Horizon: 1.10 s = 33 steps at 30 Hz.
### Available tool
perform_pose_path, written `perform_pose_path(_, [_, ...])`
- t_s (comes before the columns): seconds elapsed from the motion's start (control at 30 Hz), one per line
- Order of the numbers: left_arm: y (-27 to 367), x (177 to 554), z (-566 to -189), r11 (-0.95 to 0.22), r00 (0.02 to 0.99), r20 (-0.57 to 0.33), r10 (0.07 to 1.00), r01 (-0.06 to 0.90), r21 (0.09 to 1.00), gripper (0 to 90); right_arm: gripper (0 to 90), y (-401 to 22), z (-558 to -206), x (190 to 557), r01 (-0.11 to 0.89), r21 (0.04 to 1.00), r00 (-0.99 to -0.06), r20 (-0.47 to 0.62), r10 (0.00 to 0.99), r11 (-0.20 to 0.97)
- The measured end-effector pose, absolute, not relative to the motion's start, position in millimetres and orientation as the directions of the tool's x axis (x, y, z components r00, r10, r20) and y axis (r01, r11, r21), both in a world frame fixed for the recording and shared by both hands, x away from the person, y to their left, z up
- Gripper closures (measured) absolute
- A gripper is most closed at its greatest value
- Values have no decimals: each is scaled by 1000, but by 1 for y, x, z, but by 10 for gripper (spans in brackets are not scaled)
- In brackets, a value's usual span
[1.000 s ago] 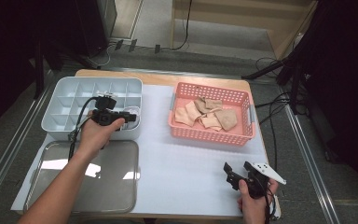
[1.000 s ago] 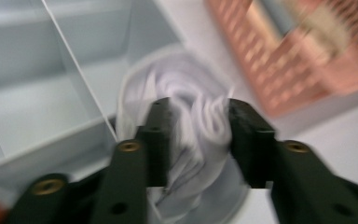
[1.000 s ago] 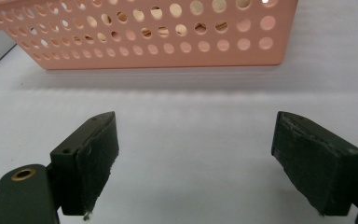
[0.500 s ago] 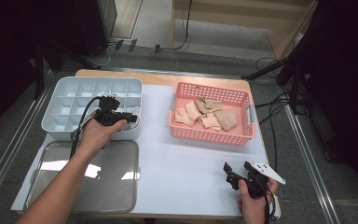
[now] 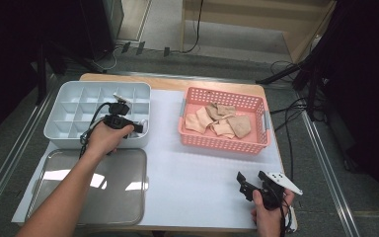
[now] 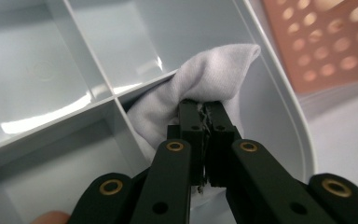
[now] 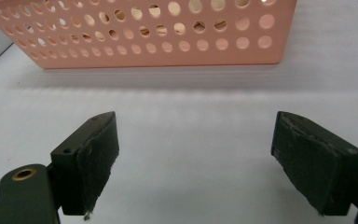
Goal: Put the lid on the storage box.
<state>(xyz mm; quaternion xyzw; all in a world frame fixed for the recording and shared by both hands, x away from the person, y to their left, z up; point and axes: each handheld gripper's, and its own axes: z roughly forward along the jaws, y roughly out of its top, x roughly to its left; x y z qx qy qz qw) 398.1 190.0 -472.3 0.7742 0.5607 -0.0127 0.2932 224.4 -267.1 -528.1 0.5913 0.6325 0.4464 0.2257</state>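
left claw (image 6: 204,108): jaws have just been closing and they're now pinched tight on a fold of the white cloth (image 6: 205,77), pads meeting with just fabric between them. I'm gripping a bunched fold since that's the bit that stands up where the jaws can get at it.

cloth spot: it's in the grey organizer (image 5: 69,106), in a compartment along the side wall nearest the pink basket (image 5: 224,143), stuffed against a divider. From the high view I've got the left claw (image 5: 139,127) dipped over that near corner.

why it sits like that: my guess is one piece per cell, so it's tucked in a cell rather than lying flat.

cloth looks: plain white, soft, thin knit-ish fabric, crumpled into a rounded lump with a smooth fold on top. No print or seam I can make out.

right claw (image 7: 193,158): wide open, nothing in it, hovering low over the white mat (image 7: 186,116) just in front of the basket. Parked there so it's out of the left hand's way, I'd say.

basket: holds a pile of beige cloths (image 5: 219,121), well apart from the white one.

tray (image 5: 91,185): bare metal, sits in front of the organizer.
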Motion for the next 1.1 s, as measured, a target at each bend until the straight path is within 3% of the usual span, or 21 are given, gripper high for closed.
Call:
perform_pose_path(0.17, [190,405,-473,-213,365,-366,856,894,394,900,149,-267,-528,224,547,831,-194,244,950,-102])
perform_pose_path(0.37, [191,395,-472,-223,407,-333,851,852,474,858,149,-267,-528,225,554,826,-192,244,951,-100])
perform_pose_path(0.43, [194,383,-469,-185,417,-330,847,813,552,782,148,-268,-528,225,554,825,-186,251,950,-109])
perform_pose_path(0.53, [199,373,-463,-160,419,-336,844,793,587,574,148,-268,-528,225,554,825,-186,250,950,-108])
perform_pose_path(0.67, [205,361,-458,-132,437,-342,832,754,643,450,148,-267,-528,225,554,827,-190,241,952,-99])
perform_pose_path(0.8, [214,346,-454,-60,430,-359,828,706,705,255,147,-267,-528,225,555,825,-187,244,951,-103])
perform_pose_path(1.1, [224,310,-450,-34,459,-302,835,591,806,82,145,-267,-528,225,560,822,-181,244,953,-104])
